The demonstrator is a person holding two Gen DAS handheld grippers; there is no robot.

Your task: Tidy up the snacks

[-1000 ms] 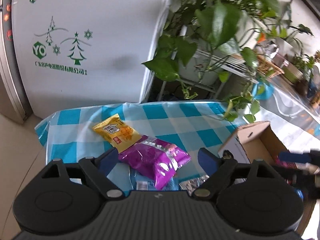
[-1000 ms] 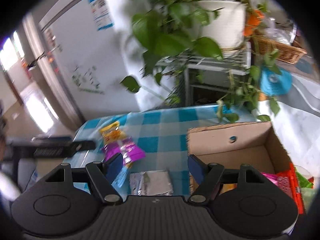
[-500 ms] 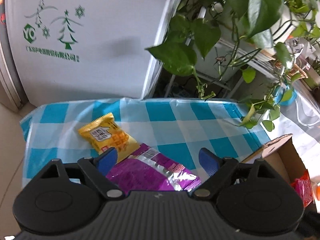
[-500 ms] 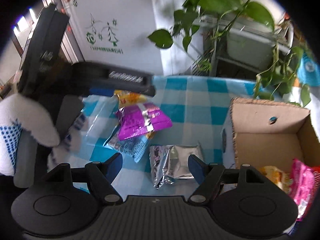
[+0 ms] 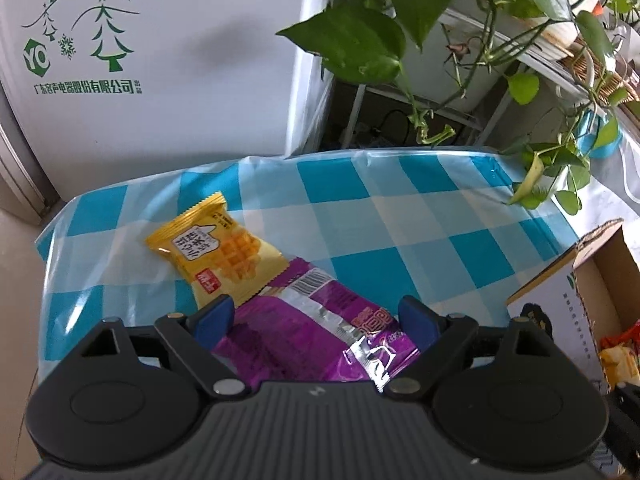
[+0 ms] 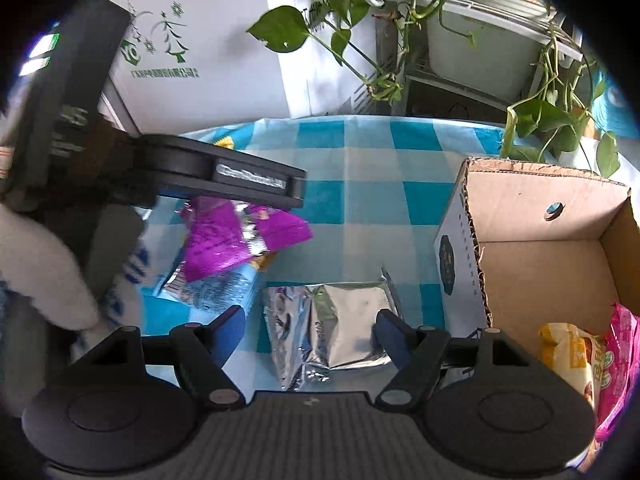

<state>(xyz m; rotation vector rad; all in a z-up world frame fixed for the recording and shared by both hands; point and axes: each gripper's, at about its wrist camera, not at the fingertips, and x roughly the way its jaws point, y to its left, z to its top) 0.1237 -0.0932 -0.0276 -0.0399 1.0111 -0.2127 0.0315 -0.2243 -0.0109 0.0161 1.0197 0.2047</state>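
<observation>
Where it stands open on the blue-checked tablecloth [image 6: 372, 200], the brown cardboard box [image 6: 536, 216] holds a yellow packet [image 6: 568, 356] and a pink packet [image 6: 620, 360]. Both grippers have dropped closer since a second ago: the left gripper [image 5: 316, 314] gapes empty over the purple foil snack bag [image 5: 304, 340], the right gripper [image 6: 310, 322] likewise over the crumpled silver foil pouch [image 6: 324, 328].

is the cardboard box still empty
No, the open brown cardboard box already holds a yellow snack packet and a pink snack packet in its near corner.

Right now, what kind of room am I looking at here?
Probably a lived-in home or small-shop corner: a white appliance that looks like a fridge, trailing potted plants on a rack, and a table under a blue checked cloth with snack packets.
</observation>
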